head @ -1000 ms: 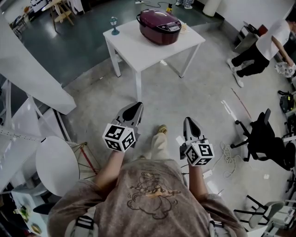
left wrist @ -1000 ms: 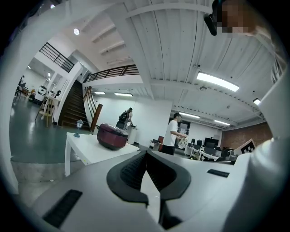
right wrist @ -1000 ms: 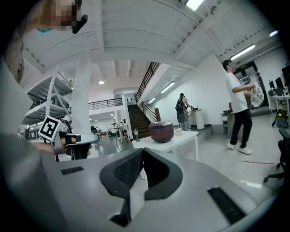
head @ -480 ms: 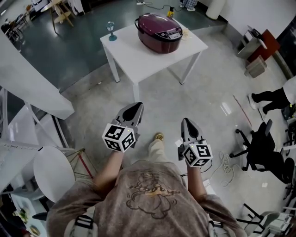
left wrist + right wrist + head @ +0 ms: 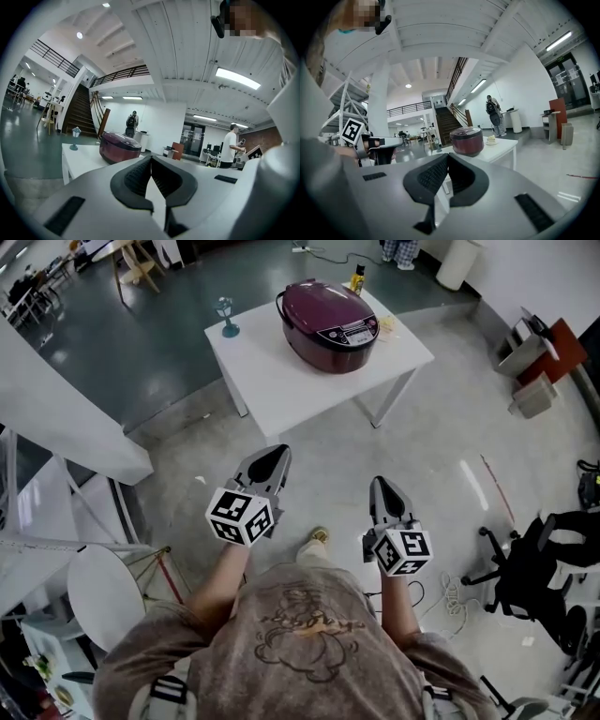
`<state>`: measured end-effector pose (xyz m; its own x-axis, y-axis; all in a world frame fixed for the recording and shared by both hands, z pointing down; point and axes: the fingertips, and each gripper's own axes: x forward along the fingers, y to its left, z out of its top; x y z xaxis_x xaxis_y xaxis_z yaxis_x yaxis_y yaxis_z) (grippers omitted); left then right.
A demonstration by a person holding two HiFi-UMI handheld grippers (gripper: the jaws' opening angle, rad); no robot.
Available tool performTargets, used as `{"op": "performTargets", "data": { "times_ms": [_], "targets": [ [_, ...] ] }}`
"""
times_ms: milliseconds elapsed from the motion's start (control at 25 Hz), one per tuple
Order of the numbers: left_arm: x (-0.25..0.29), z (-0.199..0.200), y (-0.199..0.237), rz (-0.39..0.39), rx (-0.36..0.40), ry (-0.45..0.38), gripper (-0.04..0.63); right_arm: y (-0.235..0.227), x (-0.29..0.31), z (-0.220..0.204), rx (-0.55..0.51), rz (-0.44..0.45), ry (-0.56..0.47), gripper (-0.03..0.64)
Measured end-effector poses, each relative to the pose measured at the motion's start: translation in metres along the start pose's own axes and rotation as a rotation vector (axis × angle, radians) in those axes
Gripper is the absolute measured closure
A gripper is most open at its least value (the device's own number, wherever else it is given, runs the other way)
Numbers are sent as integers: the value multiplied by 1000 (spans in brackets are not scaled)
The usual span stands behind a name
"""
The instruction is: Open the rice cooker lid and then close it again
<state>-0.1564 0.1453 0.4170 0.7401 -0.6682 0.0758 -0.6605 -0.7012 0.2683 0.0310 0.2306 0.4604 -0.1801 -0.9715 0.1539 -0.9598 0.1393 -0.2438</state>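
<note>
A dark red rice cooker with its lid down stands on a white table ahead of me, well beyond both grippers. In the left gripper view the rice cooker sits left of the jaw line on the table. In the right gripper view the cooker shows just right of the jaws. My left gripper and right gripper are held side by side over the grey floor, pointing toward the table. Both are shut, tips together, with nothing between them.
On the table stand a small teal goblet-shaped thing, a yellow bottle and a plate of food. A black office chair is at the right, a round white top and slanted white panels at the left.
The table and cooker have come closer and lower in the head view as I walk toward them. Both grippers stay shut, carried forward. The person at the right edge has left view.
</note>
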Motion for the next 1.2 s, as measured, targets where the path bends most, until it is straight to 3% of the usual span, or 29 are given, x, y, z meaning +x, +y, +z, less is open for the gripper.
{"op": "performTargets", "data": {
  "times_ms": [560,1200],
  "targets": [
    [95,23,20,89,3,-49,574,-79,86,35,-4,88,4,614],
    [145,34,56,131,2,-63,574,-94,143,28,24,157,40,614]
  ]
}}
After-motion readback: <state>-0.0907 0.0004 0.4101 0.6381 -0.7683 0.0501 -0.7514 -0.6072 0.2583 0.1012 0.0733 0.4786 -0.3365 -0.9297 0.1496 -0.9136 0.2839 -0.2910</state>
